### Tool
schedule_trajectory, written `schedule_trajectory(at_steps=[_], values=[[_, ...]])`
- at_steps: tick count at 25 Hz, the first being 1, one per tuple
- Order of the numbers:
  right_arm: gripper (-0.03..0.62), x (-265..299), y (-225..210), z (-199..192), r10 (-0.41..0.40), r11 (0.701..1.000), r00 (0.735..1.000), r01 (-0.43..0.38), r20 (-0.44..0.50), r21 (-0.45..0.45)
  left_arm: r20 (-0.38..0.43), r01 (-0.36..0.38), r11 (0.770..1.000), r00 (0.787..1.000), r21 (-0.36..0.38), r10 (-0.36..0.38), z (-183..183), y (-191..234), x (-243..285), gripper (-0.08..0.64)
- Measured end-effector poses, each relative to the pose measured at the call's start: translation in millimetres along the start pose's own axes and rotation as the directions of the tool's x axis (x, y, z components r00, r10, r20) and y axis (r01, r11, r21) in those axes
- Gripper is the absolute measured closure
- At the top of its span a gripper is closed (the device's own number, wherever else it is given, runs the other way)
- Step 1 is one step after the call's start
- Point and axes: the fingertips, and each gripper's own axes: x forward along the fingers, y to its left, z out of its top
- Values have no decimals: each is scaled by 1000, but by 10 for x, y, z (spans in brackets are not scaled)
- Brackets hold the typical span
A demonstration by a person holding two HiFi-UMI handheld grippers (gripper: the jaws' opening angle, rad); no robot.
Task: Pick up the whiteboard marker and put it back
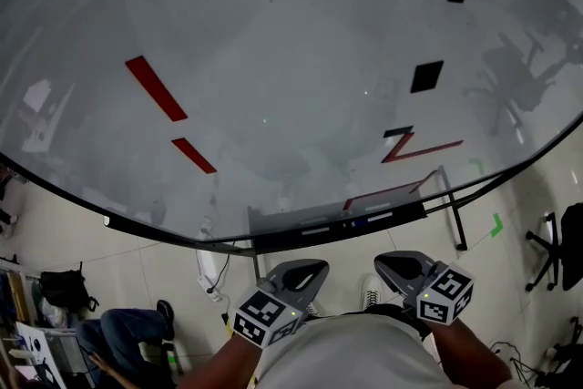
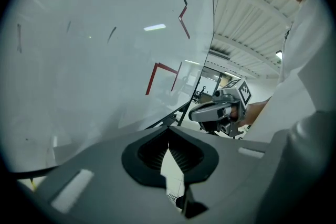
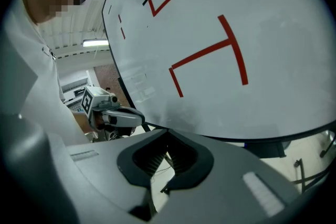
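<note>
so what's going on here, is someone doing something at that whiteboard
A person stands in front of a whiteboard with a gripper in each hand. The left gripper and the right gripper are held low, close to the body, short of the board's ledge. Both have their jaws together with nothing between them. No marker is picked up yet; a few small things lie on the ledge, too small to make out.

A whiteboard (image 1: 273,59) streaked with red and black marks stands over a pale tiled floor (image 1: 164,278). An office chair (image 1: 569,246) sits to its right, a black backpack (image 1: 64,289) to its lower left, and a ribbed ceiling (image 2: 247,23) runs above.
</note>
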Motion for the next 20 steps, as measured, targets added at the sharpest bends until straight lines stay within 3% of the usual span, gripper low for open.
schedule_trajectory(at_steps=[11, 20], values=[[587, -5, -350, -231, 58, 987, 982, -84, -180, -140, 40, -111, 992, 993, -54, 113, 129, 14, 236, 541], [565, 136, -499, -288, -24, 931, 970, -67, -242, -360, -6, -131, 990, 991, -48, 131, -84, -100, 266, 541]])
